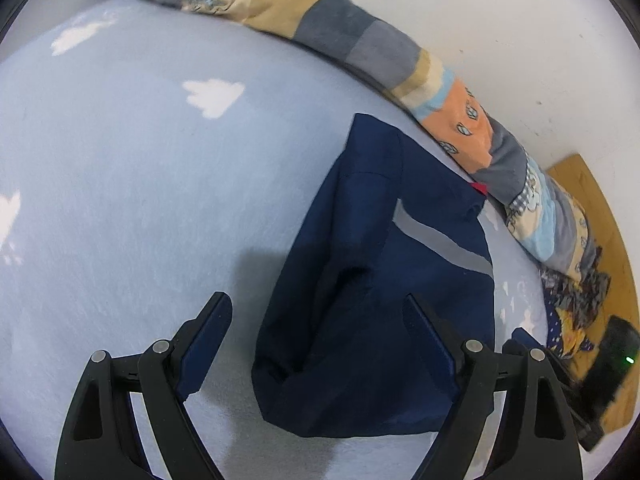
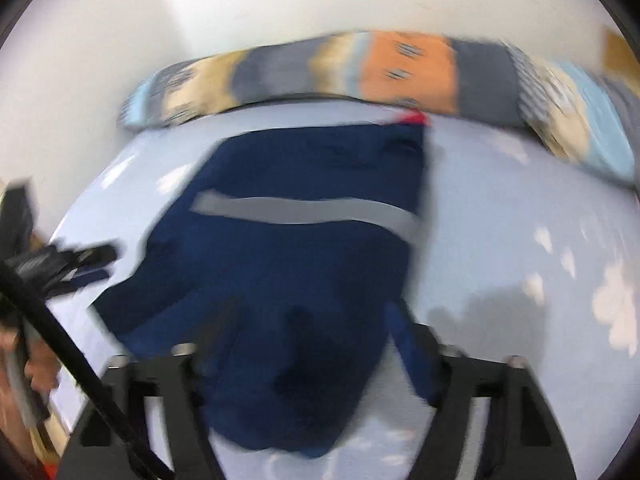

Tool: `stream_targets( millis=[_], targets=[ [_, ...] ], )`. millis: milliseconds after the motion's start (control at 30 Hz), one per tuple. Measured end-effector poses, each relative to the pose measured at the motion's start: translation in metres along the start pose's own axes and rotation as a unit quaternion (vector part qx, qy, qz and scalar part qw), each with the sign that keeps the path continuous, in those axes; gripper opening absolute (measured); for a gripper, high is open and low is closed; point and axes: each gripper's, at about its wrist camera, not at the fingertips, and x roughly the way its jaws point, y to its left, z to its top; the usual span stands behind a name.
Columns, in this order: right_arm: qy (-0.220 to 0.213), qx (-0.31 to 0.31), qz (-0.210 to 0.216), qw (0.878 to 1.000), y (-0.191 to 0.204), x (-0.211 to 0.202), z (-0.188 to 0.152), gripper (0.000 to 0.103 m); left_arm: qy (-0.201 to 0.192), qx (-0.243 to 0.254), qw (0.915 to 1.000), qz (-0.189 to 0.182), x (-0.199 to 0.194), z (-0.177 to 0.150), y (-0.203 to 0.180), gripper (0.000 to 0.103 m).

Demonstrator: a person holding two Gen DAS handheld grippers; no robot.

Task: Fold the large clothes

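Note:
A navy blue garment (image 1: 372, 280) with a grey stripe and a red tag at the collar lies folded on the light blue bed sheet (image 1: 140, 180). My left gripper (image 1: 320, 312) is open above the garment's near left part and holds nothing. In the blurred right wrist view the same garment (image 2: 288, 272) lies ahead, stripe across it. My right gripper (image 2: 304, 320) is open over its near end and holds nothing. The left gripper (image 2: 68, 264) shows at the left edge of that view.
A rolled patchwork blanket (image 1: 360, 44) runs along the white wall at the bed's far edge, also in the right wrist view (image 2: 400, 68). A pile of dark patterned clothes (image 1: 576, 300) and a black device (image 1: 612, 356) lie at the right on a wooden surface.

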Motion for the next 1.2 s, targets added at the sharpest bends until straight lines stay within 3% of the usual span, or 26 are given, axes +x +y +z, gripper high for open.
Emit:
stream_targets(
  millis=[33, 67, 167, 267, 367, 400, 467, 567, 667, 767, 900, 1067, 1200],
  targets=[
    [0.012, -0.018, 0.009, 1.0, 0.012, 0.001, -0.003, 0.046, 0.003, 0.011, 0.9999, 0.005, 0.002, -0.001, -0.003, 0.086],
    [0.036, -0.034, 0.009, 0.999, 0.022, 0.009, -0.01, 0.043, 0.005, 0.018, 0.9997, 0.012, 0.004, -0.002, -0.004, 0.086],
    [0.079, -0.055, -0.009, 0.995, 0.027, 0.033, -0.036, 0.044, 0.016, 0.043, 0.9982, 0.038, 0.009, -0.008, -0.009, 0.086],
    [0.078, -0.041, -0.007, 0.996, 0.02, 0.024, -0.034, 0.044, -0.007, 0.073, 0.9954, 0.061, 0.004, -0.014, -0.021, 0.086],
    [0.043, -0.056, 0.013, 0.997, 0.025, -0.006, -0.025, 0.045, -0.037, 0.121, 0.9888, 0.079, -0.007, -0.02, -0.042, 0.086],
    [0.03, -0.067, -0.002, 0.997, 0.028, -0.016, -0.026, 0.047, -0.048, 0.133, 0.9864, 0.084, -0.011, -0.022, -0.048, 0.086],
    [0.033, -0.057, -0.017, 0.998, 0.024, -0.02, -0.031, 0.05, -0.078, 0.158, 0.9804, 0.088, -0.02, -0.028, -0.063, 0.086],
    [0.065, -0.015, 0.009, 0.998, 0.011, -0.003, -0.053, 0.05, -0.124, 0.182, 0.9708, 0.096, -0.034, -0.04, -0.08, 0.086],
    [0.056, -0.05, -0.024, 0.997, 0.024, 0.007, -0.059, 0.051, -0.164, 0.204, 0.9593, 0.105, -0.044, -0.05, -0.096, 0.086],
    [0.057, -0.042, -0.027, 0.997, 0.032, 0.008, -0.057, 0.058, -0.203, 0.238, 0.9426, 0.115, -0.057, -0.06, -0.111, 0.086],
    [0.053, -0.046, -0.025, 0.997, 0.034, 0.003, -0.054, 0.058, -0.248, 0.273, 0.9203, 0.131, -0.072, -0.071, -0.123, 0.086],
    [-0.006, -0.03, -0.005, 1.0, 0.033, -0.024, -0.035, 0.058, -0.266, 0.261, 0.9189, 0.13, -0.08, -0.068, -0.124, 0.086],
    [-0.011, -0.026, -0.008, 1.0, 0.032, -0.021, -0.027, 0.058, -0.271, 0.262, 0.916, 0.137, -0.079, -0.069, -0.123, 0.086]
  ],
)
